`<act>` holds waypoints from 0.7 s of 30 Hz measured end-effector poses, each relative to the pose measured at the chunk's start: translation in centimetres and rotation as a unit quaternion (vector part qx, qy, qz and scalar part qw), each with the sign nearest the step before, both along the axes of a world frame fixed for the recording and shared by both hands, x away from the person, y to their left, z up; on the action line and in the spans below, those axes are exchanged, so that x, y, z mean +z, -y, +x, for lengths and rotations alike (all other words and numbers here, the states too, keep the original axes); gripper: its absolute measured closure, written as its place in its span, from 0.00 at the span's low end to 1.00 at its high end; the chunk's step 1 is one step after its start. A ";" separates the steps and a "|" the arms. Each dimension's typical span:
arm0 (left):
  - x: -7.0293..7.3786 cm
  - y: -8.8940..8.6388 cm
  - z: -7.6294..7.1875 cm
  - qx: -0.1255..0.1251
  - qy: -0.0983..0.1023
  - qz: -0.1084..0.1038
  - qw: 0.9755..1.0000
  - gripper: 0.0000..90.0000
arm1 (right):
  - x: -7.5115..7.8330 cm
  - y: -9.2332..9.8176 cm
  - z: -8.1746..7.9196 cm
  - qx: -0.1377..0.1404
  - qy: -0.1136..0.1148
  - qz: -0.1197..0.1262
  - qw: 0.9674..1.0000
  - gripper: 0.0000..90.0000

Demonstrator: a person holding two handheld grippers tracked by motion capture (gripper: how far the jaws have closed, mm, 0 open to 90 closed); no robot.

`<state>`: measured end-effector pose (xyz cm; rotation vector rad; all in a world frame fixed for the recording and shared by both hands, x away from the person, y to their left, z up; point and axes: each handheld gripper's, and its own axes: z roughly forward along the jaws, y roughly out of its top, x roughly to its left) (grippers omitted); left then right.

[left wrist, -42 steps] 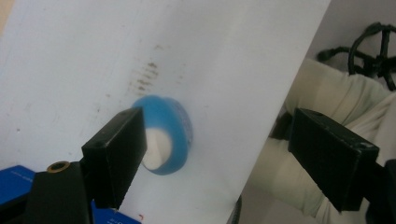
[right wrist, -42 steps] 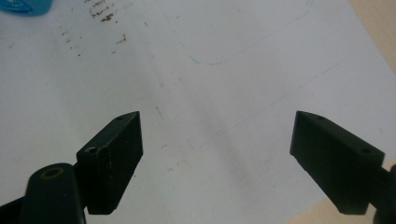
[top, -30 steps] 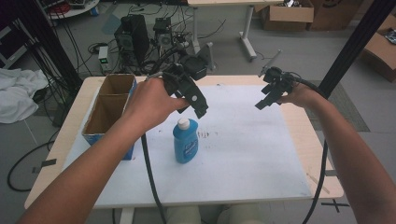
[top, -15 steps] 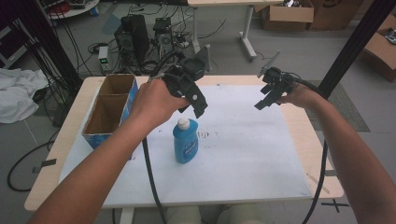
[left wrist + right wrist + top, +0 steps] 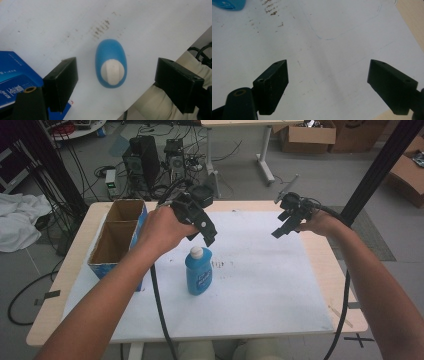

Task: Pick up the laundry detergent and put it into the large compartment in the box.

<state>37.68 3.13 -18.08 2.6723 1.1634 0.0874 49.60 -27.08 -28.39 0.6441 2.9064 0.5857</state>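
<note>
Cardboard box [image 5: 116, 240], blue-sided and open-topped with two compartments, sat at the left edge of the surface [image 5: 260, 285]; both compartments looked empty, so likely a receptacle.

Blue bottle [image 5: 198, 270] with white cap stood upright on the white sheet, just right of the box, near the middle of the surface.

Left gripper [image 5: 202, 227] hung directly above the bottle, pointed down. In the left gripper view the bottle's cap [image 5: 112, 72] sat centred between the two jaws, with clear gaps on both sides. Jaws spread wide, released, touching nothing. Placement read as lining up for a top-down grasp on the bottle; height above the cap could not be judged.

Right gripper [image 5: 286, 222] was held well apart, over the right part of the sheet, aimed at bare, stained paper. Its jaws were also wide apart, empty, touching nothing. Judged to be parked clear of the left hand's work.
</note>
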 end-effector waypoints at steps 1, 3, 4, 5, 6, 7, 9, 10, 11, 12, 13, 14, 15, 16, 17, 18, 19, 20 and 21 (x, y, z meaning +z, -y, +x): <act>-0.1 0.0 0.1 -0.001 -0.002 -0.001 1.000 0.21 | 0.0 0.0 0.0 0.000 0.000 0.000 1.000 0.19; -0.4 0.0 0.2 -0.002 -0.003 0.000 1.000 0.21 | 0.0 0.0 0.0 0.000 0.000 -0.001 1.000 0.19; -0.5 -0.1 0.2 -0.001 -0.004 -0.002 1.000 0.21 | 0.0 0.0 0.0 -0.001 0.000 0.000 1.000 0.19; -0.6 -0.1 0.3 -0.003 -0.007 -0.003 1.000 0.21 | 0.0 0.0 0.0 0.000 0.000 0.000 1.000 0.19; -0.8 -0.1 0.3 -0.004 -0.006 -0.001 1.000 0.21 | 0.0 0.0 0.0 -0.001 -0.001 0.000 1.000 0.19; -0.9 -0.1 0.3 -0.005 -0.004 -0.001 1.000 0.21 | -0.1 0.0 0.1 0.000 -0.001 0.000 1.000 0.19; -1.3 -0.2 0.3 -0.006 -0.003 -0.005 1.000 0.22 | -0.1 0.0 0.0 0.002 -0.001 -0.001 1.000 0.19; -1.4 -0.2 0.3 -0.007 -0.003 -0.005 1.000 0.22 | -0.1 0.0 0.0 0.001 -0.002 -0.001 1.000 0.19; -1.6 -0.3 0.3 -0.008 -0.004 -0.005 1.000 0.22 | -0.1 0.0 0.1 0.000 -0.002 -0.001 1.000 0.19; -1.8 -0.3 0.4 -0.011 -0.006 -0.002 1.000 0.22 | -0.1 0.0 0.1 0.001 -0.002 -0.001 1.000 0.19; -2.0 -0.3 0.4 -0.011 -0.005 0.002 1.000 0.22 | -0.1 0.0 0.1 0.000 -0.003 -0.001 1.000 0.19; -2.1 -0.3 0.4 -0.012 -0.003 0.006 1.000 0.21 | -0.1 -0.1 0.1 0.000 -0.003 0.000 1.000 0.19; -2.2 -0.4 0.4 -0.009 -0.004 0.002 1.000 0.21 | -0.1 -0.1 0.1 0.000 -0.004 0.000 1.000 0.19; -2.2 -0.4 0.4 -0.009 -0.004 0.002 1.000 0.21 | -0.2 -0.2 0.0 0.001 -0.004 -0.001 1.000 0.19; -2.5 -0.5 0.5 -0.006 -0.007 -0.002 1.000 0.21 | -0.2 -0.2 0.0 0.003 -0.005 0.000 1.000 0.19; -2.6 -0.5 0.5 -0.007 -0.009 -0.001 1.000 0.21 | -0.2 -0.2 0.0 0.003 -0.005 -0.001 1.000 0.19; -2.8 -0.4 0.5 -0.006 -0.011 -0.001 1.000 0.21 | -0.2 -0.3 0.0 0.002 -0.006 -0.002 1.000 0.19; -3.1 -0.4 0.5 -0.007 -0.013 0.001 1.000 0.21 | -0.2 -0.3 0.0 0.002 -0.006 -0.002 1.000 0.19; -3.2 -0.4 0.5 -0.008 -0.015 0.001 1.000 0.21 | -0.2 -0.3 0.0 0.002 -0.006 -0.002 1.000 0.19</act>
